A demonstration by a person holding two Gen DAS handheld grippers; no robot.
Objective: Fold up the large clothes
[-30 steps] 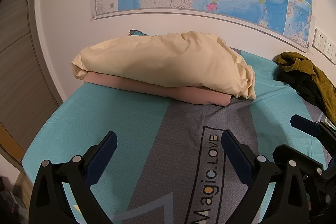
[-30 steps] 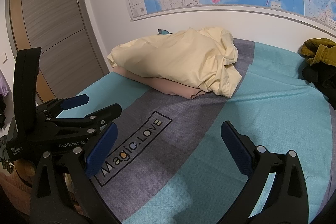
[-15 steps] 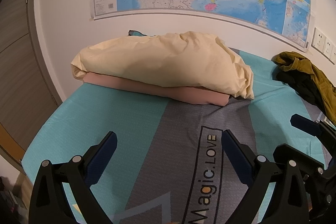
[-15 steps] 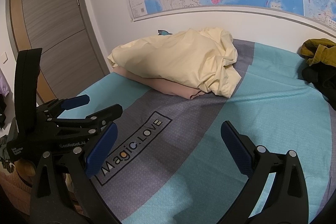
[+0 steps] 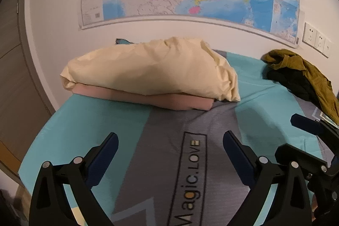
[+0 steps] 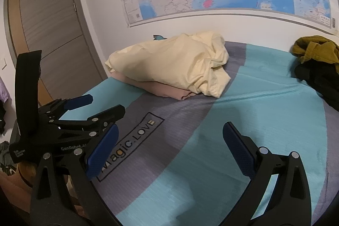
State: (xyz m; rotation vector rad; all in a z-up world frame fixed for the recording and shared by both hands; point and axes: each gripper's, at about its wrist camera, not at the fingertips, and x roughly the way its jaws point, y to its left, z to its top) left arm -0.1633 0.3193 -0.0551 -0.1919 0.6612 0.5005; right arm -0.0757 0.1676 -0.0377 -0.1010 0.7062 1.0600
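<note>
Left gripper [image 5: 170, 148] and right gripper [image 6: 170, 142] hover over the bed [image 6: 264, 111], fingers spread, holding nothing. Cream cloth [image 5: 152, 69] lies on a pink fold [image 5: 169, 100]; olive garment [image 5: 305, 73] well apart.

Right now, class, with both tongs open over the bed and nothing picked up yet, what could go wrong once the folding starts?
1. The cream cloth lies on the pink folded cloth; pulling one may drag or undo the other.
2. The olive garment is tangled with a black garment; grabbing one could lift both.
3. The left tongs and right tongs sit close together, so they might collide.
</note>
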